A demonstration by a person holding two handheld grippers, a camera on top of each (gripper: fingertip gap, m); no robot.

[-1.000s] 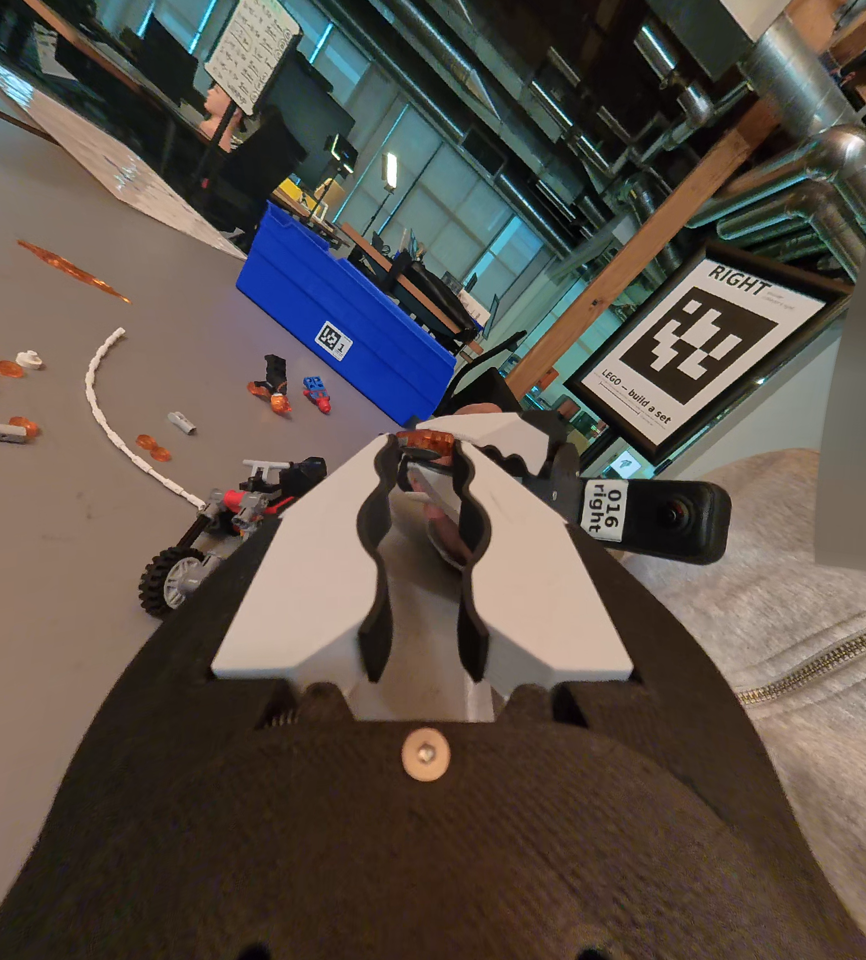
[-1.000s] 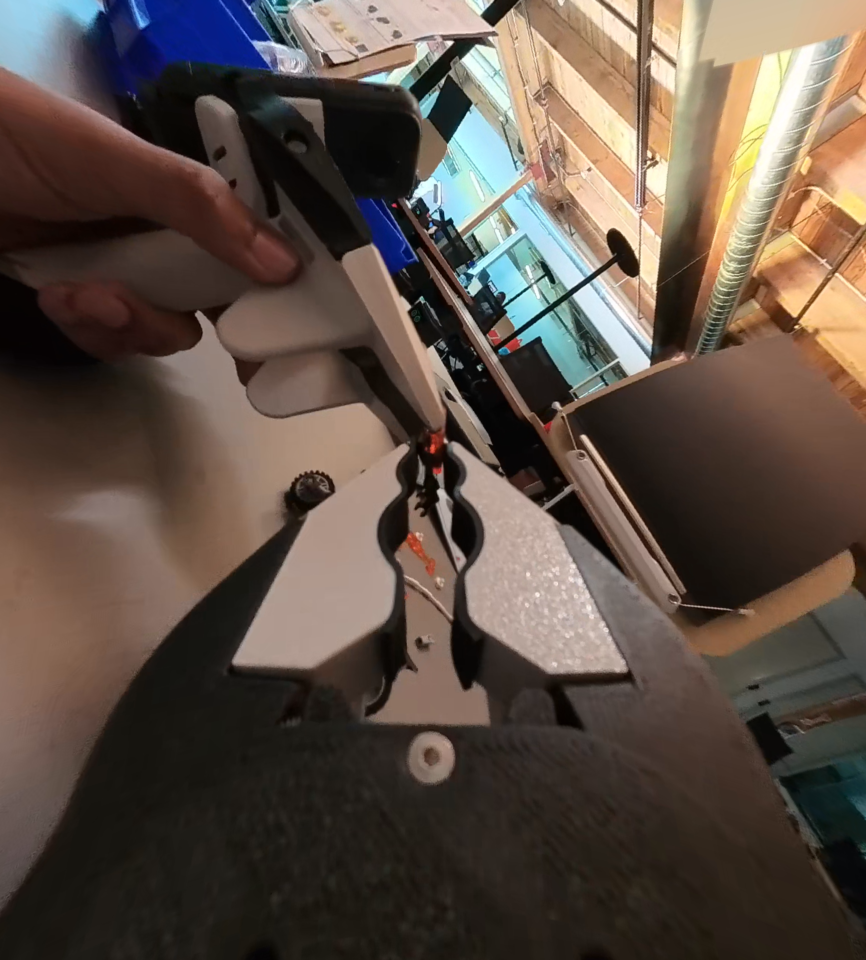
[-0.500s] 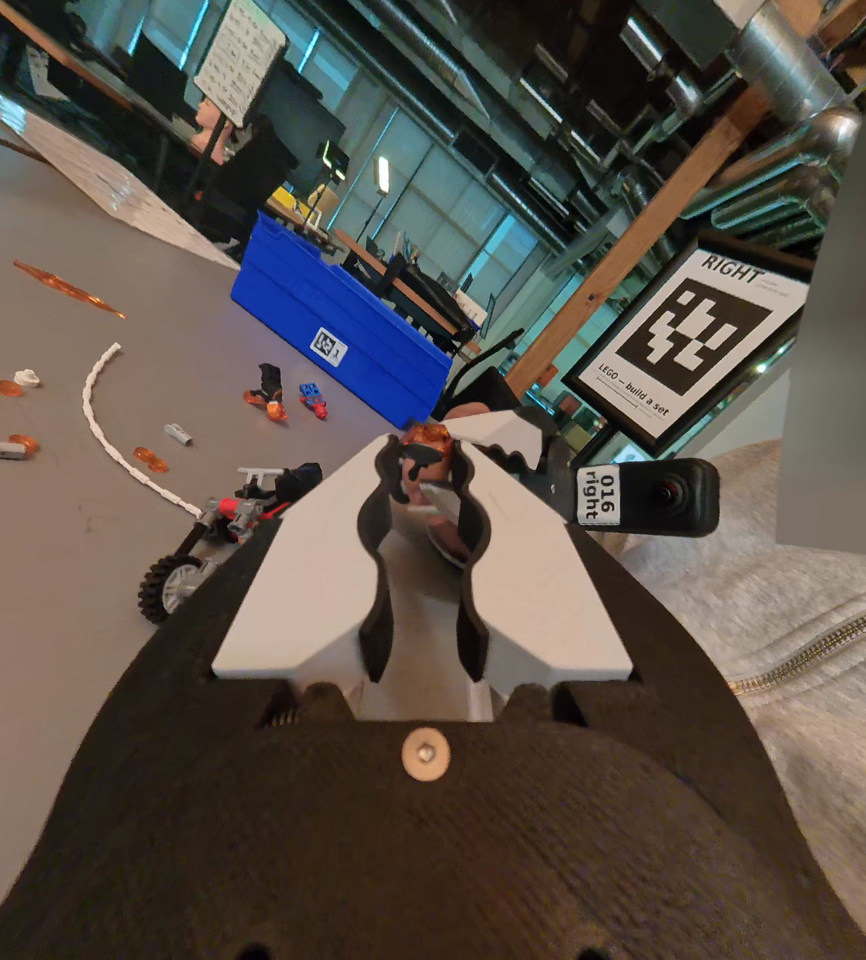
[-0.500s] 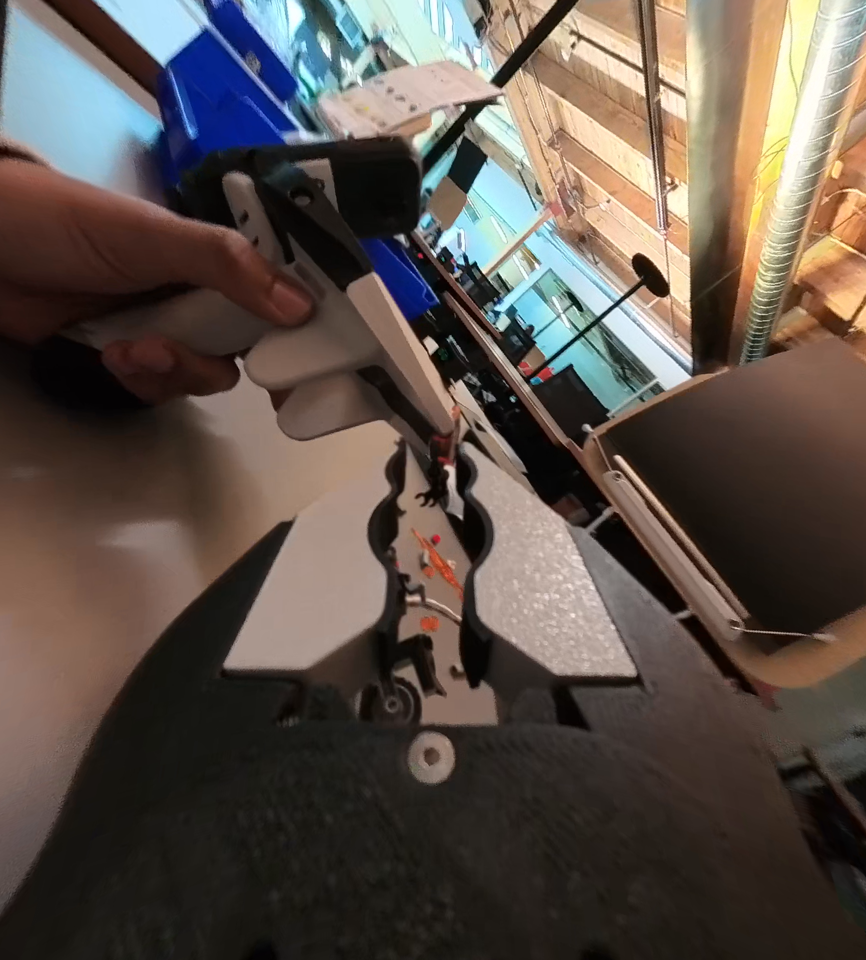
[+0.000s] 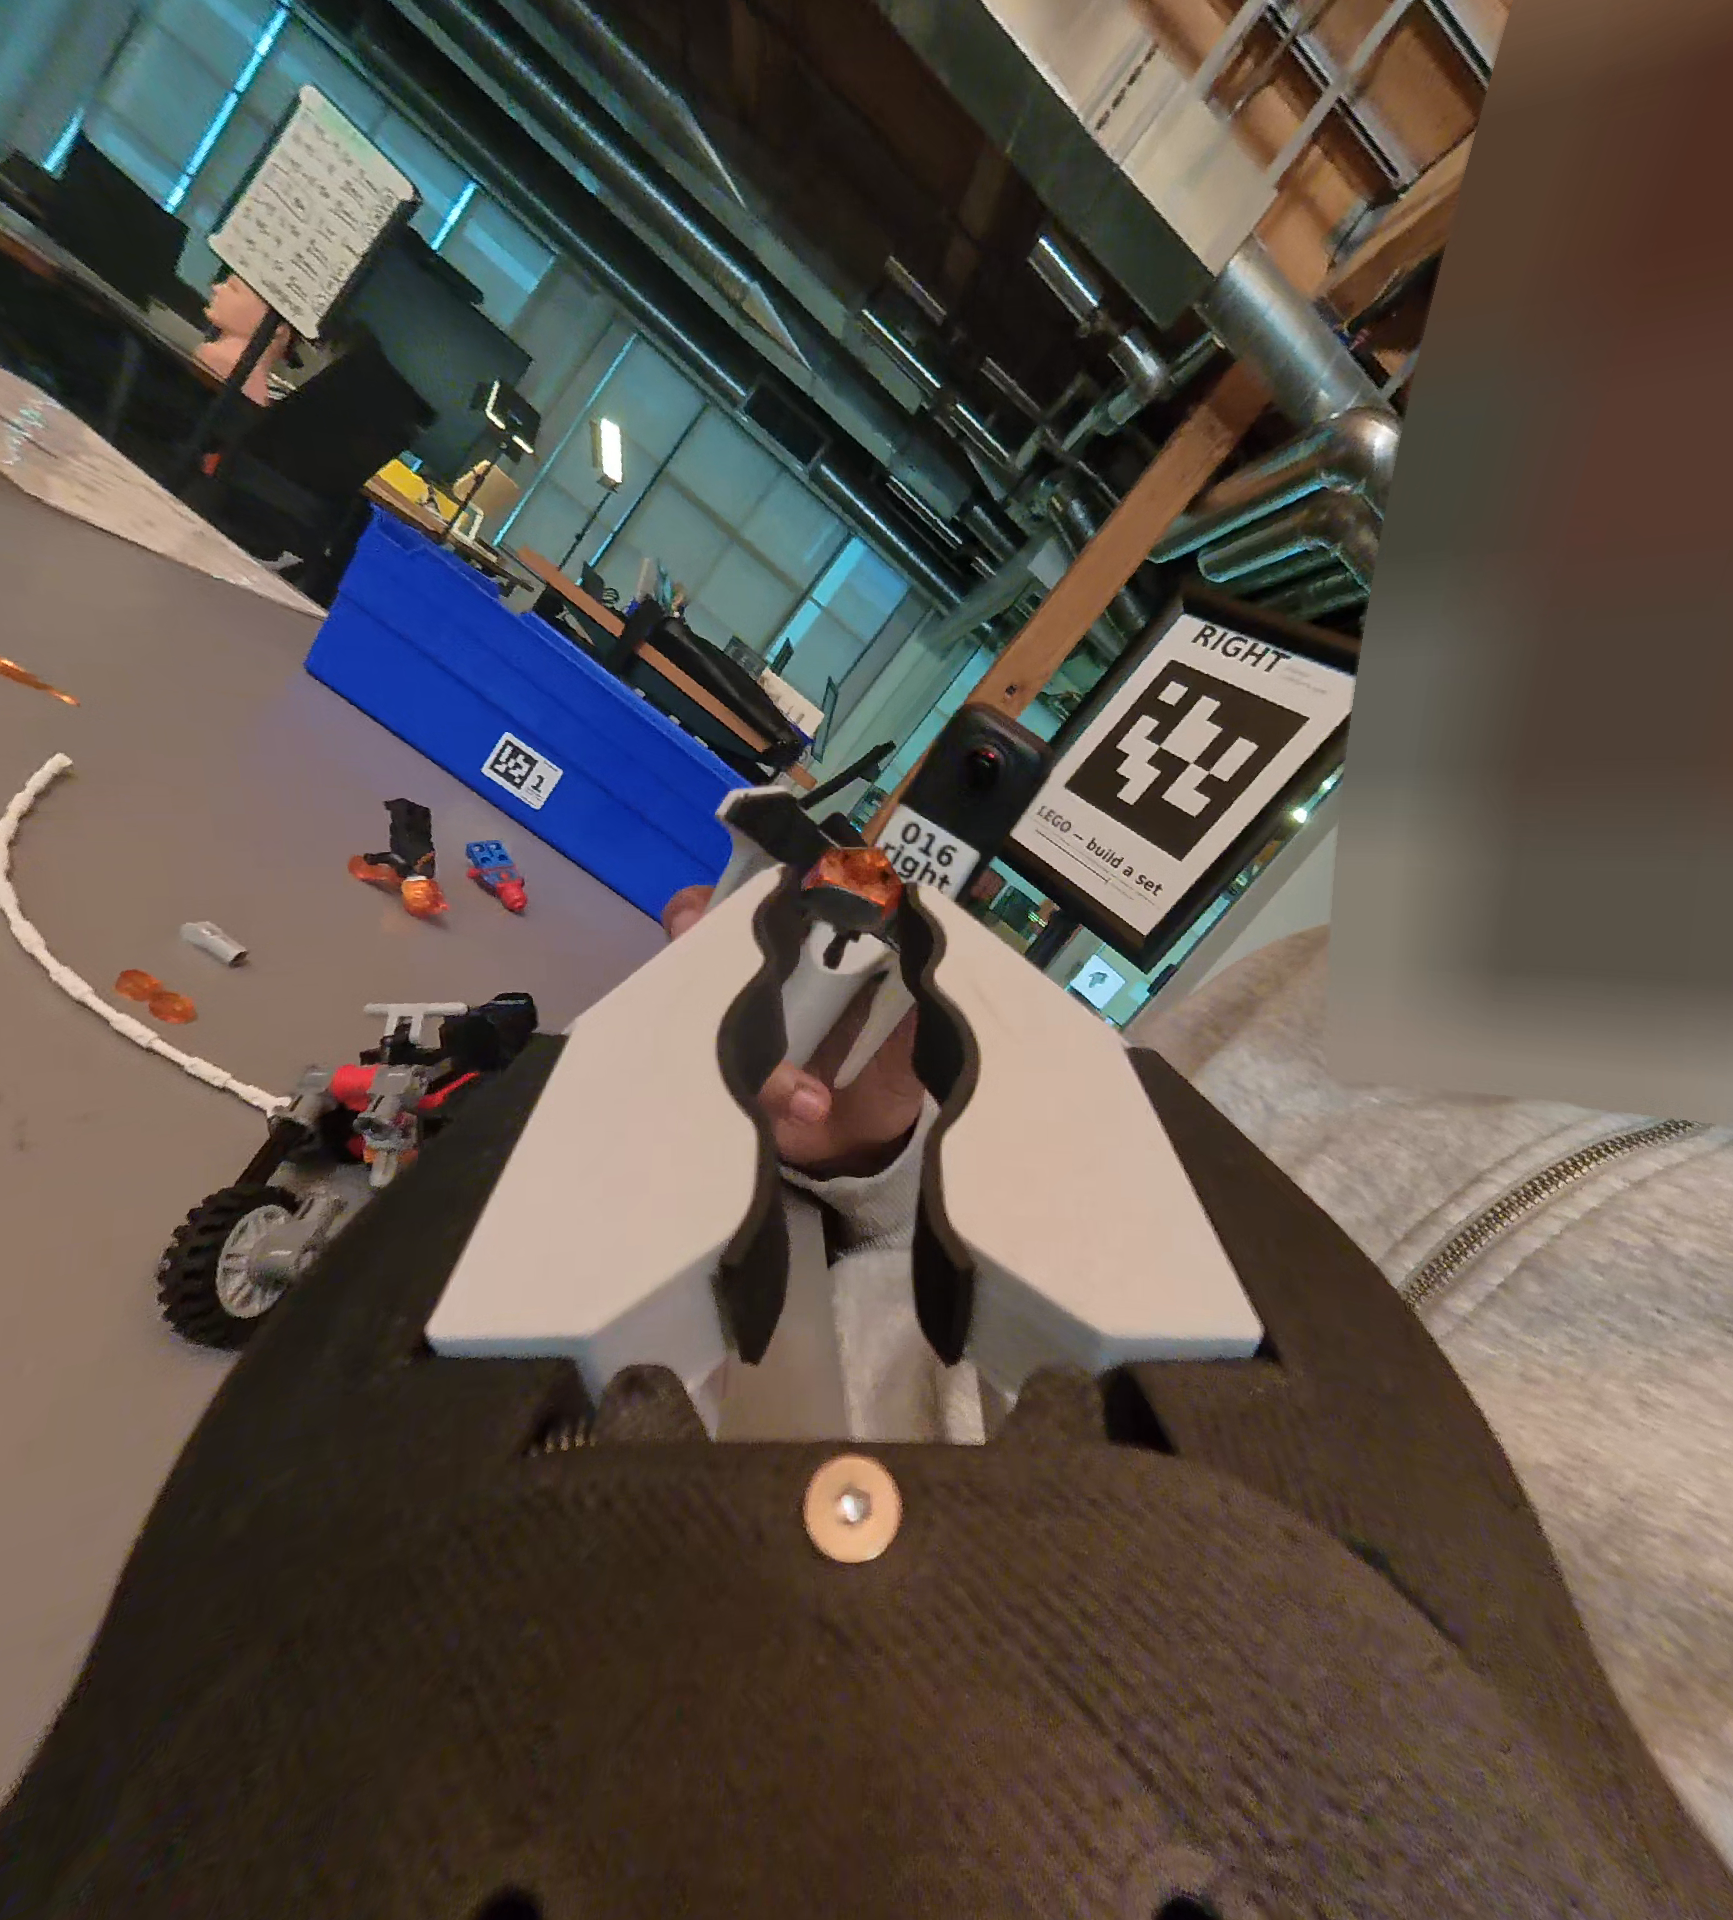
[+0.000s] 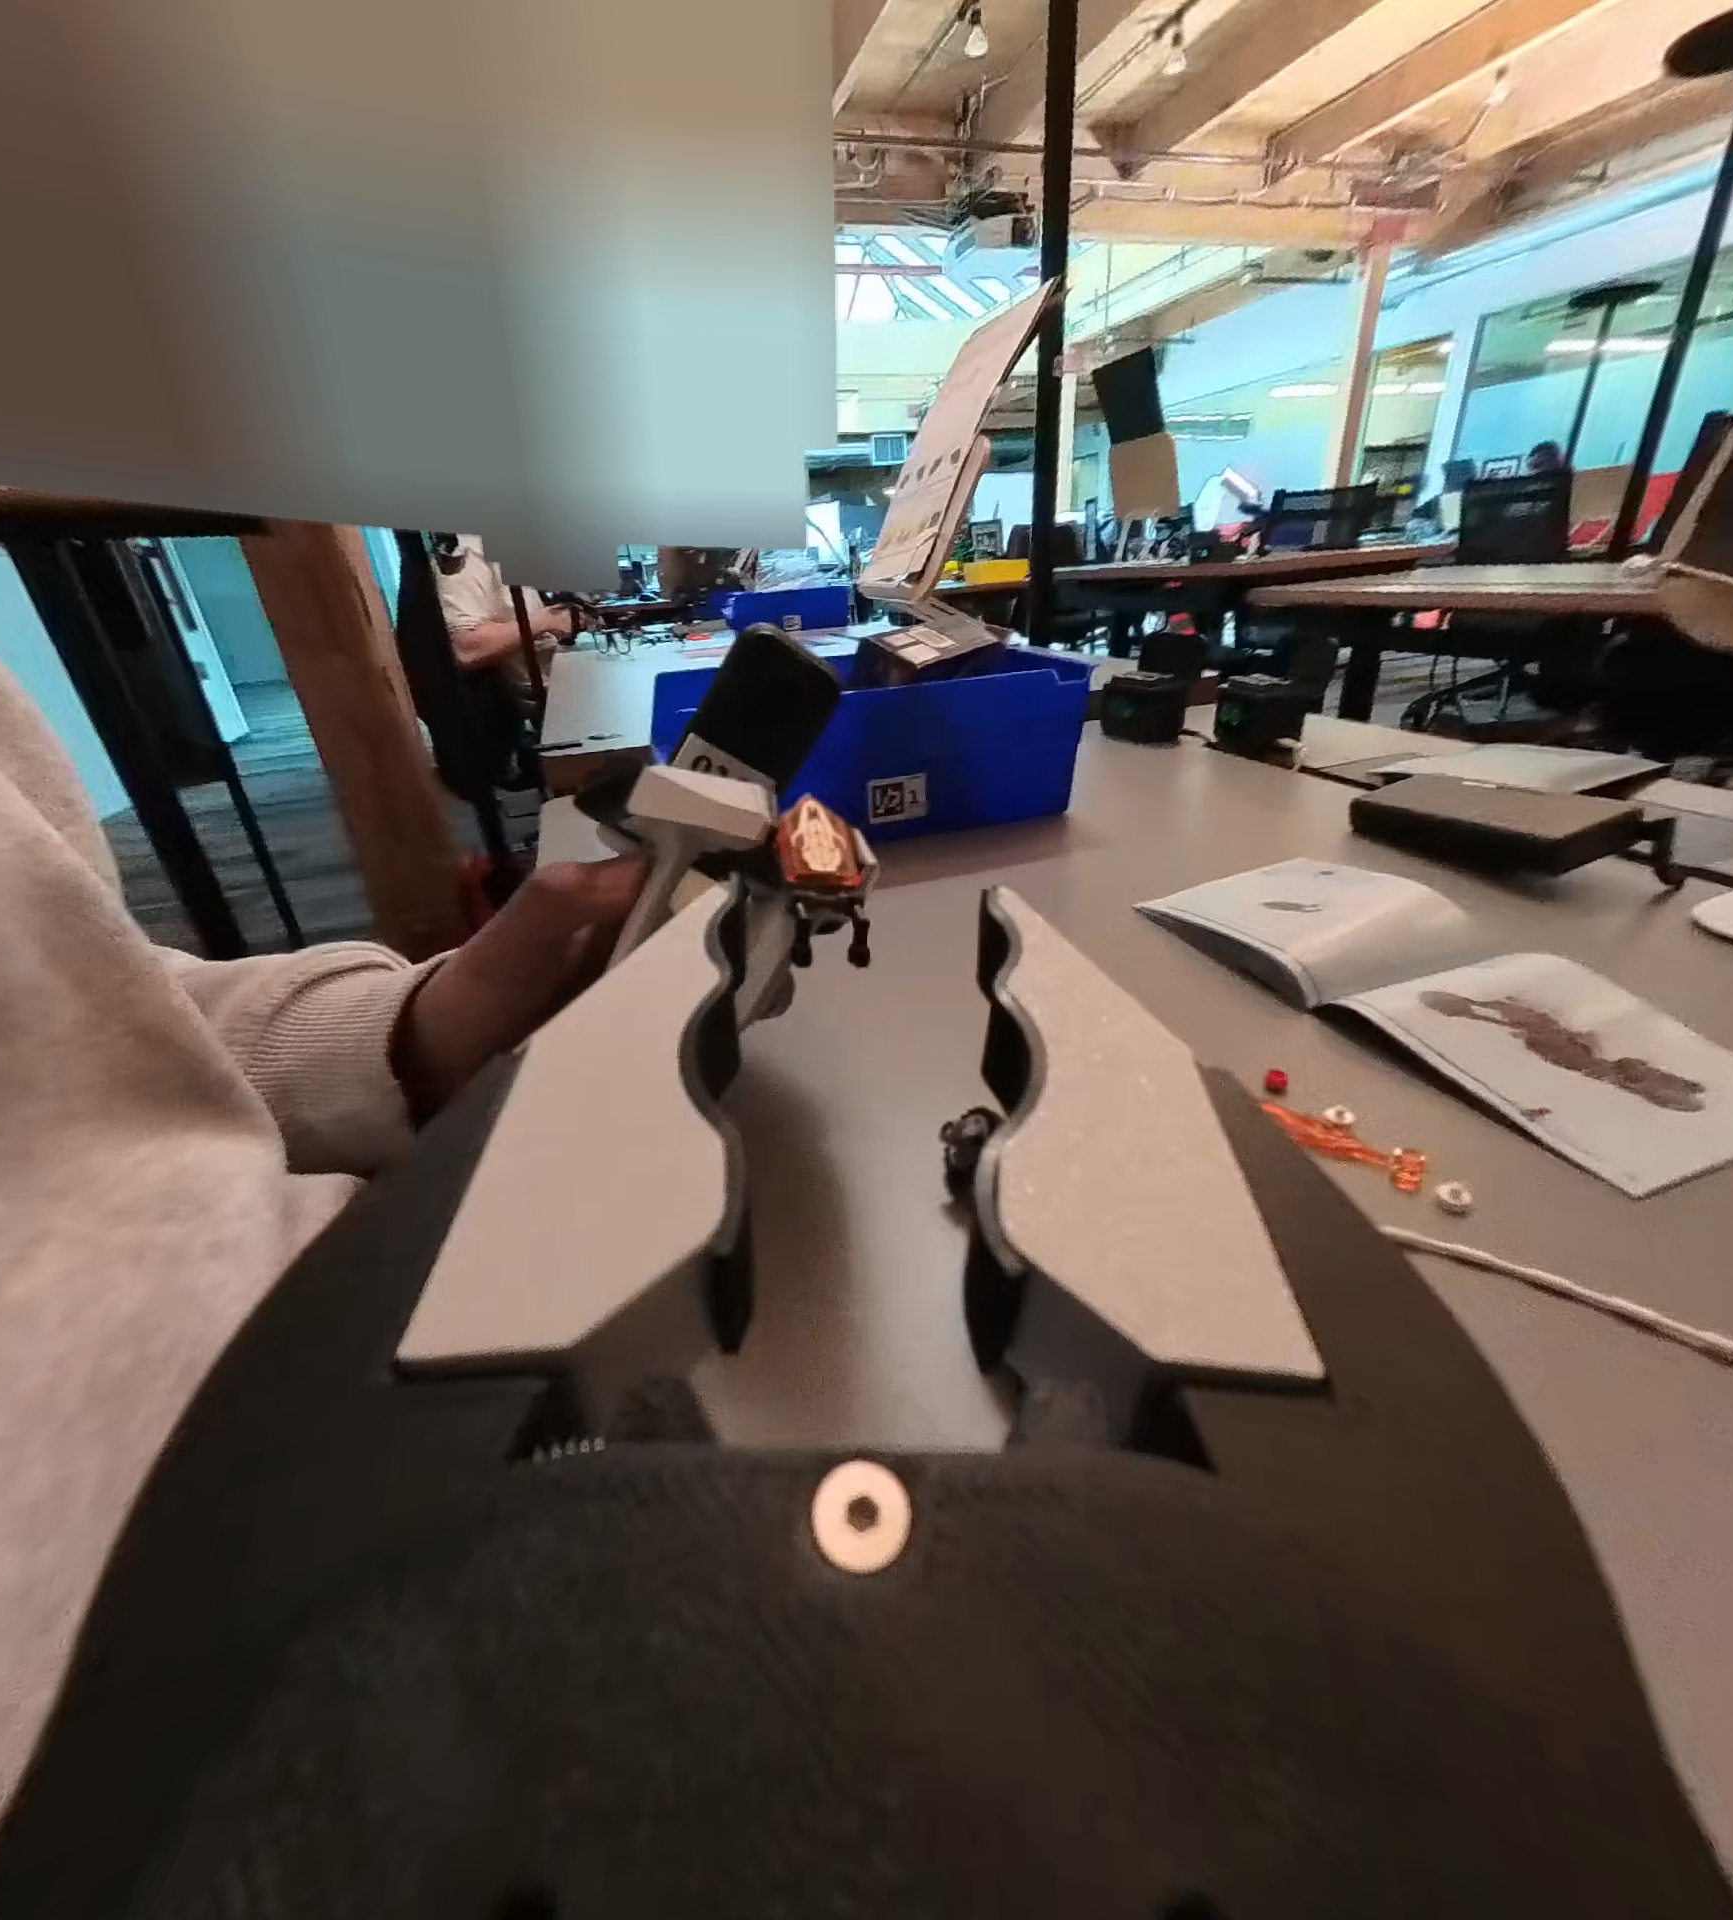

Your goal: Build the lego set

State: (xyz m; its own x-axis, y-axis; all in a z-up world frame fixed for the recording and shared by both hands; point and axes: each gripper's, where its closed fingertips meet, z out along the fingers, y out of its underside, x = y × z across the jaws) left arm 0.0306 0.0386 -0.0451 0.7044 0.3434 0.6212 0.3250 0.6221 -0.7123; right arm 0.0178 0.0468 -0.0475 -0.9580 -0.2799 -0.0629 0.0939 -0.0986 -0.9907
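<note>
Grey tabletop [image 5: 114, 1039] fills a workshop with exposed pipes overhead. At twelve o'clock in the left wrist view, the left gripper [image 5: 846, 894] pinches a small orange-and-black lego piece [image 5: 846, 878] at its fingertips (raised off the table). The right gripper [image 6: 857, 909] stands with jaws spread wide and empty, the lego piece at its eleven o'clock. A half-built lego motorcycle [image 5: 322, 1153] lies at nine o'clock of the left gripper, a blue bin [image 5: 529, 717] at eleven, and an open instruction booklet [image 6: 1444, 997] at two o'clock in the right wrist view.
</note>
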